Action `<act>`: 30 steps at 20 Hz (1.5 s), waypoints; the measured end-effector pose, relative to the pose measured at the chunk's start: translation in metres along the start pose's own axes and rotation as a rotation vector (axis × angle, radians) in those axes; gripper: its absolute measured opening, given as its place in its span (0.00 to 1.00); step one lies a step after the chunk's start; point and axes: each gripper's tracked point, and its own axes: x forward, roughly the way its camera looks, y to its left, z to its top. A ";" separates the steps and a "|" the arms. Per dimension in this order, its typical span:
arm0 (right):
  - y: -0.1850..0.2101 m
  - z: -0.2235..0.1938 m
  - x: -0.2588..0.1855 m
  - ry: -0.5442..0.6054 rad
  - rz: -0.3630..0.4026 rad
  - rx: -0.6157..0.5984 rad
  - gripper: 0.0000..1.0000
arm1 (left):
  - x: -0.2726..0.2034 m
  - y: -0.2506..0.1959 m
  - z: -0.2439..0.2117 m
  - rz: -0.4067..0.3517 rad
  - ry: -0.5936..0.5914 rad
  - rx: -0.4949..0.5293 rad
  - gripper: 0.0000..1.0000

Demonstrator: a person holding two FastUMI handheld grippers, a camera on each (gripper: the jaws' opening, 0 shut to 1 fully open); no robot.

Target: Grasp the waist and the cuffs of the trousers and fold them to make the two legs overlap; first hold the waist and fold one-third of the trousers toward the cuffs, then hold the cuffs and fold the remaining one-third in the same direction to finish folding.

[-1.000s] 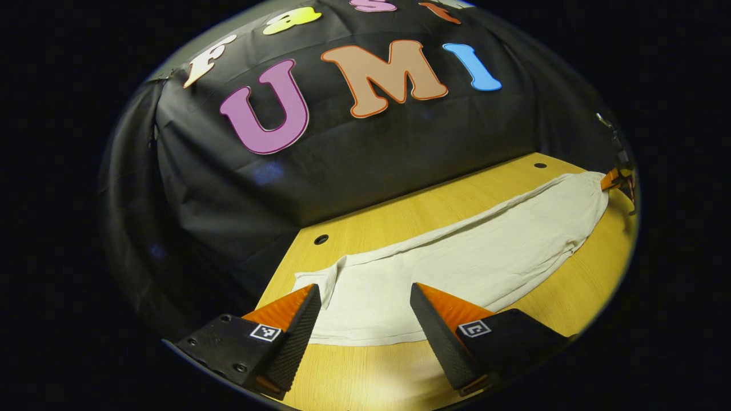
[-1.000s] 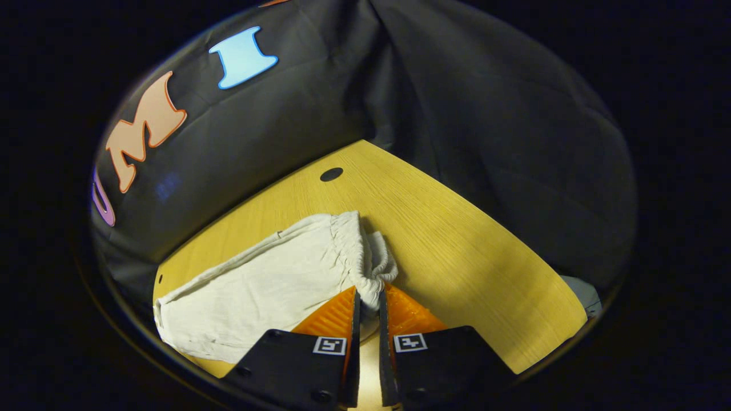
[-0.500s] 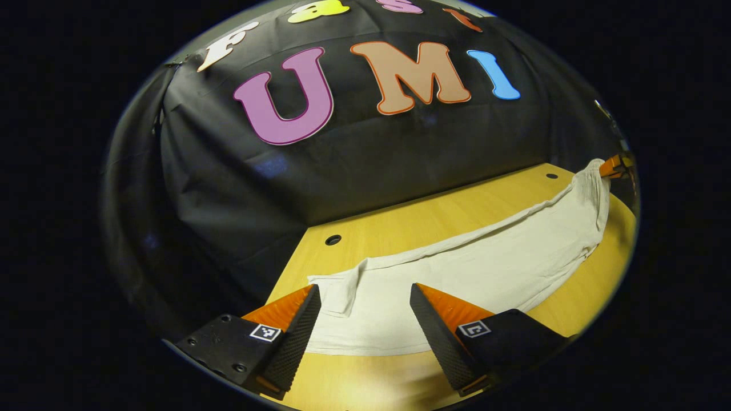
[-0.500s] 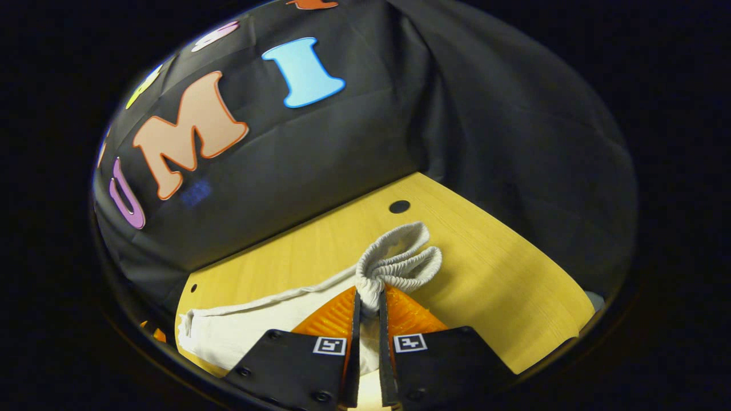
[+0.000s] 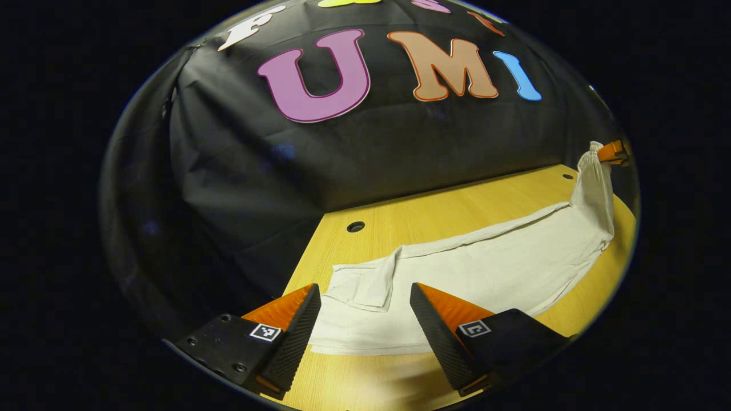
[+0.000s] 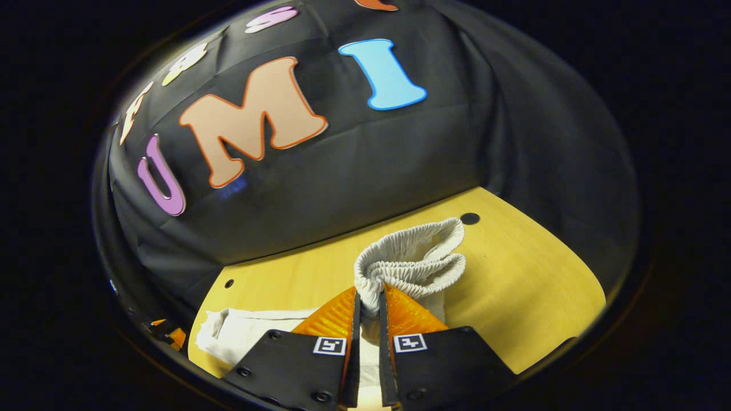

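My right tool [image 6: 366, 302] is clamped tight on the elastic waist [image 6: 408, 260] of the trousers [image 5: 480, 268], which bunches into a gathered loop just ahead of its tips, raised off the table [image 6: 531, 285]. My left tool [image 5: 365, 311] hangs with its fingers spread wide and holds nothing; the cuffs [image 5: 362, 285] lie flat on the table between and just beyond its tips, one corner flipped back on itself.

The risk I see is at the cuff end. With only the waist gripped, the whole garment can slide toward the right tool instead of folding, because nothing pins the cuffs. That curled corner could also get trapped in the fold and leave the legs misaligned. The waist pinch takes only a small bite of the gathered elastic, so I judge a sharp pull might strip it out of the tool.

Against the frame a second ago, the waist has risen: it lay on the table beside the right tool's tips, and now it stands up as a loop in front of them. In the left gripper view the far end of the cloth has lifted up toward the distant right tool [image 5: 612, 153], and the cuff corner has folded over further. The left tool has kept its wide spread.
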 end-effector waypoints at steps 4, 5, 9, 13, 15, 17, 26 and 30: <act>0.054 -0.024 0.002 0.026 0.086 -0.055 0.16 | 0.007 0.017 -0.010 -0.002 0.006 -0.011 0.96; 0.066 -0.033 0.002 0.038 0.100 -0.074 0.16 | 0.006 0.023 -0.013 0.001 0.009 -0.012 0.96; 0.101 -0.071 0.011 0.091 0.151 -0.140 0.16 | 0.004 0.043 -0.027 0.011 0.020 -0.028 0.96; 0.117 -0.126 0.015 0.185 0.190 -0.231 0.16 | 0.001 0.062 -0.043 0.023 0.043 -0.037 0.96; 0.118 -0.154 0.016 0.235 0.206 -0.301 0.16 | 0.004 0.069 -0.048 0.026 0.046 -0.050 0.96; 0.118 -0.177 0.018 0.271 0.210 -0.366 0.16 | 0.008 0.076 -0.055 0.026 0.054 -0.068 0.96; 0.127 -0.205 0.007 0.277 0.227 -0.449 0.91 | 0.045 0.077 -0.089 -0.019 0.121 -0.127 0.96; 0.117 -0.189 -0.002 0.238 0.184 -0.429 0.91 | 0.056 0.071 -0.112 -0.042 0.183 -0.205 0.96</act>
